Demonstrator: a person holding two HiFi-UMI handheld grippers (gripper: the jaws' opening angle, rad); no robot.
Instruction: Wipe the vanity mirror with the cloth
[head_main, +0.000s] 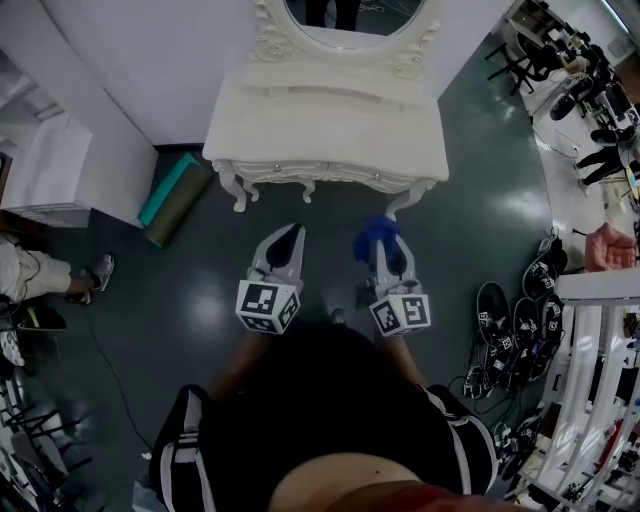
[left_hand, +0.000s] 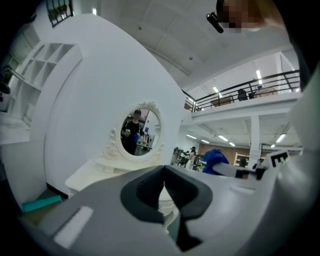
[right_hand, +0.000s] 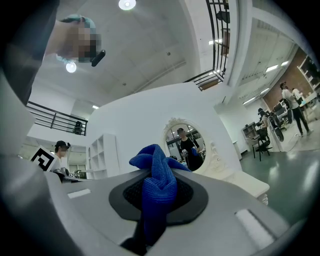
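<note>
Bunching into soft folds, blue cloth is clamped between the closed jaws of right gripper; judged light, limp, best held mid-bundle. Left gripper is closed on nothing. Vanity mirror is seen well ahead.

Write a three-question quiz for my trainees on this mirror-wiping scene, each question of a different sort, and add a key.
1. Which gripper is shut on the blue cloth? A: left. B: right. C: neither.
2. True or false: the blue cloth is touching the vanity mirror.
3. Fill in the gap: the jaws of the left gripper are ___, with nothing between them.

Key
1. B. The right gripper clamps the blue cloth between its jaws.
2. False. In the head view both grippers are over the floor, short of the vanity table.
3. together
</note>
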